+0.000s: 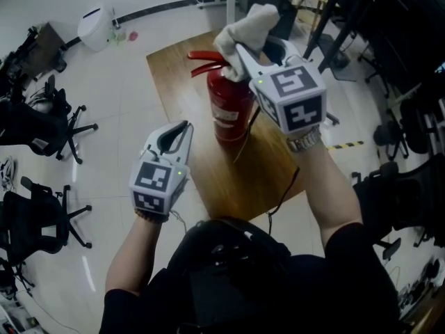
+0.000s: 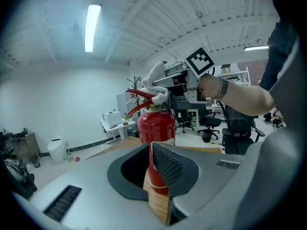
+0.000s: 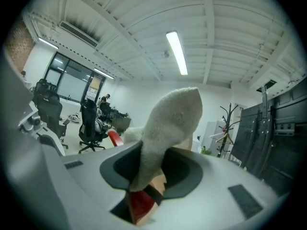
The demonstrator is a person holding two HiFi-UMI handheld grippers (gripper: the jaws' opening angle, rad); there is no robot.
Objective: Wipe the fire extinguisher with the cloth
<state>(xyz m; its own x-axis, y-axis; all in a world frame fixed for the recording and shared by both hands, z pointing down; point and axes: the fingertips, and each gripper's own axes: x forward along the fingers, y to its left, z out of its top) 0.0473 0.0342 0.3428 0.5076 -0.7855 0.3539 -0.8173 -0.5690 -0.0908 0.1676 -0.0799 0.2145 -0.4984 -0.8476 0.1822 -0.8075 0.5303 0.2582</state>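
Right gripper (image 1: 240, 54) jaws pinch the cloth (image 1: 248, 25) at the top of the upright fire extinguisher (image 1: 229, 110), just beneath them. Left gripper (image 1: 185, 126) jaws, pressed together and empty, stand farther back.

Upper centre of the head view, a red fire extinguisher (image 1: 229, 110) is seen standing upright on the wooden counter (image 1: 170, 72). Its red levers (image 1: 205, 61) jut left at the top, and a pale label (image 1: 224, 117) is wrapped round the body. A white, fluffy cloth (image 1: 249, 28) is bunched and pinched between the fingers (image 1: 249, 62) of the right gripper (image 1: 247, 49), and is held at the extinguisher's head, over the levers.
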